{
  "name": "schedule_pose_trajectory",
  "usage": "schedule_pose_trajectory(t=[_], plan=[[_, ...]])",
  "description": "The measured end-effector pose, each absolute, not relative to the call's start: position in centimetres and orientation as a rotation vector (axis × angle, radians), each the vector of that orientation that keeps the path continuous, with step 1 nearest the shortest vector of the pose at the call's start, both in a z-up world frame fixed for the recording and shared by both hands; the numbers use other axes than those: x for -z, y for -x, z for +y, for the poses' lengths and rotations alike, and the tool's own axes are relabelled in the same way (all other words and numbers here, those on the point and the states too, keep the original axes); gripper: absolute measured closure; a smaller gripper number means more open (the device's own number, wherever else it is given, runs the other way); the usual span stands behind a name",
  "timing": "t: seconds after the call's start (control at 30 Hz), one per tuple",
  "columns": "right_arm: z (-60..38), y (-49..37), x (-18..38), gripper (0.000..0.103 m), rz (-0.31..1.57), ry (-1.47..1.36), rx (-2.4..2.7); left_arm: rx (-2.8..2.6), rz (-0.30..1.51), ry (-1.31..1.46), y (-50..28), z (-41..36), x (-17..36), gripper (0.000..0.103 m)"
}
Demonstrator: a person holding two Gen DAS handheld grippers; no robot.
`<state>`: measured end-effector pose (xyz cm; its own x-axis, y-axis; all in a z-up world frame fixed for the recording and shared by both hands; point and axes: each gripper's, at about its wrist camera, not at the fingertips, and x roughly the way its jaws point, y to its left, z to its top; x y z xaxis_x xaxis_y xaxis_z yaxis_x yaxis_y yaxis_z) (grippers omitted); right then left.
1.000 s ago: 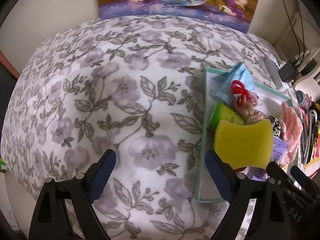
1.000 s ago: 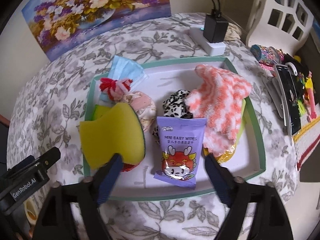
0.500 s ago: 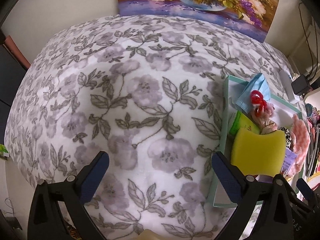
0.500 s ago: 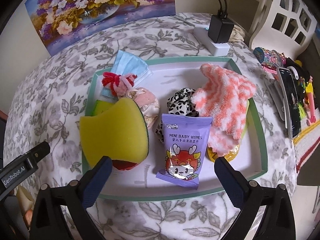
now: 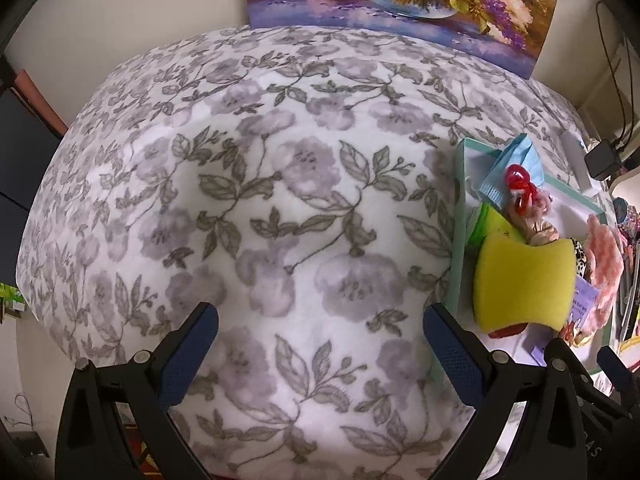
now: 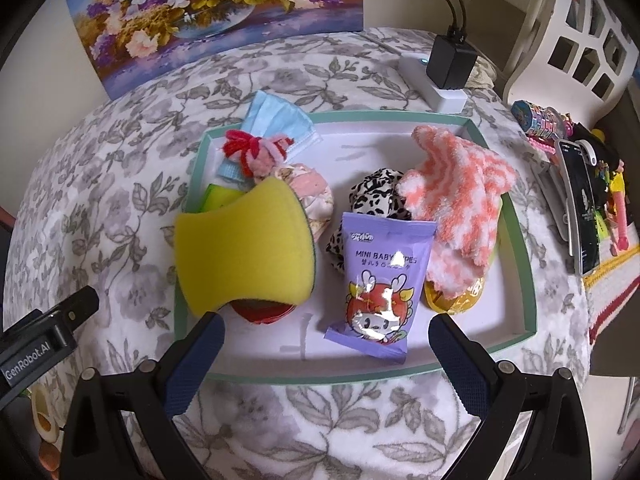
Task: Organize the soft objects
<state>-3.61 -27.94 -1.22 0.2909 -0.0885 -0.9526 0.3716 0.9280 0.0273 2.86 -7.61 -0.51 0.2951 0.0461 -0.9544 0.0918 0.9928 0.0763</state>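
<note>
The right gripper (image 6: 322,344), jaws just spread wide and empty, hung nearest the tray (image 6: 520,240), whose purple wipes pack (image 6: 380,276) lay lengthwise straight ahead, while the open left gripper (image 5: 320,336) stood over bare worktop (image 5: 260,200) beside the tray.

Left hand-held gripper (image 5: 320,316): black angular arms, dark blue textured pads, silver screws along the bottom of the frame. Right hand-held gripper (image 6: 326,326) matches; at lower left, white "GenRobot.AI" lettering.

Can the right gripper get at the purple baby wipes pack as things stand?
Probably yes. The right gripper hangs open above the tray, and the wipes pack lies on top, between its jaws, uncovered.
</note>
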Motion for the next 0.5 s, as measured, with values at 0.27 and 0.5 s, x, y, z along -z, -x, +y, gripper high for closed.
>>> schedule_pose_trajectory(t=[0.27, 0.5], plan=[[-26.7, 4.7, 0.9, 0.0, 1.234, -0.241, 0.304, -0.016, 1.242, -0.185, -0.7, -6.7, 0.0, 0.001], [-26.1, 5.9, 0.6, 0.0, 1.219, -0.239, 0.299, -0.02, 1.227, -0.23, 0.9, -6.3, -0.1, 0.001]])
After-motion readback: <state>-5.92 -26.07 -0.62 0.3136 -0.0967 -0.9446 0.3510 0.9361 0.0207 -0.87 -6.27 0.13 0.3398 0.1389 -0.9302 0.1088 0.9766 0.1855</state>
